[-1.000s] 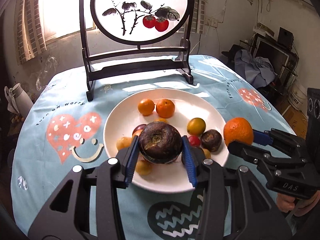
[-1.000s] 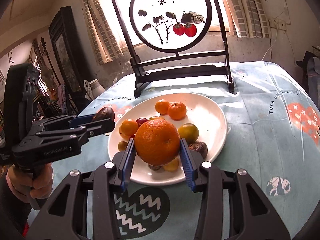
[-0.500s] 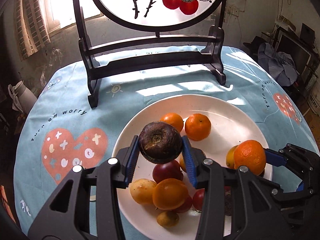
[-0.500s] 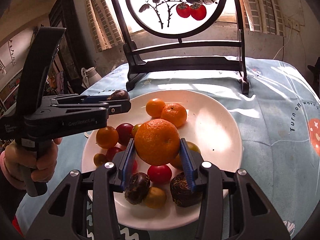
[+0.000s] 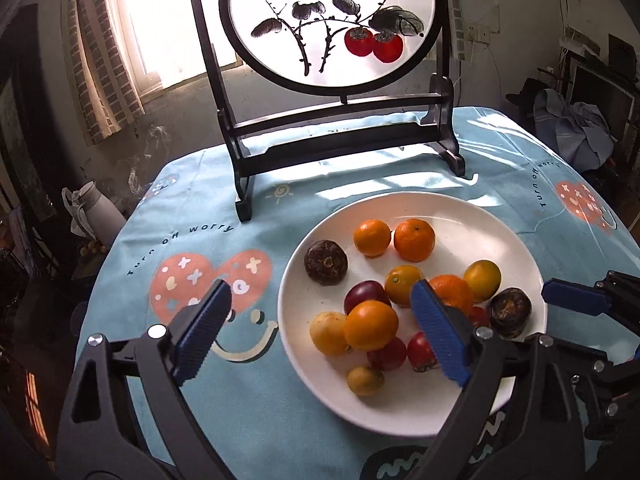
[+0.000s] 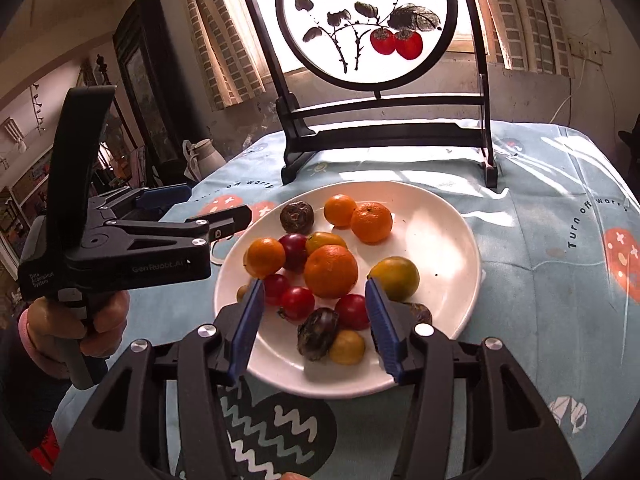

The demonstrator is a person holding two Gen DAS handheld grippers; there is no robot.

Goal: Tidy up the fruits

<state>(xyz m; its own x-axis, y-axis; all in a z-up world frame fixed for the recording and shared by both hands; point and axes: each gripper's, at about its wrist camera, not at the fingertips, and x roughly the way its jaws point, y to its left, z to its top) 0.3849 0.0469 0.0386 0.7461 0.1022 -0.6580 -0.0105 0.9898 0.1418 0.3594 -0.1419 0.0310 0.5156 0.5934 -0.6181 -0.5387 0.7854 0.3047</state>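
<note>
Both jaws are opening and grip nothing: the left gripper (image 5: 320,326) stands wide over the white plate (image 5: 516,236), the dark fruit (image 5: 325,261) at its 10 o'clock rim, and the right gripper (image 6: 316,322) frames the big orange (image 6: 331,266) near the middle.
</note>
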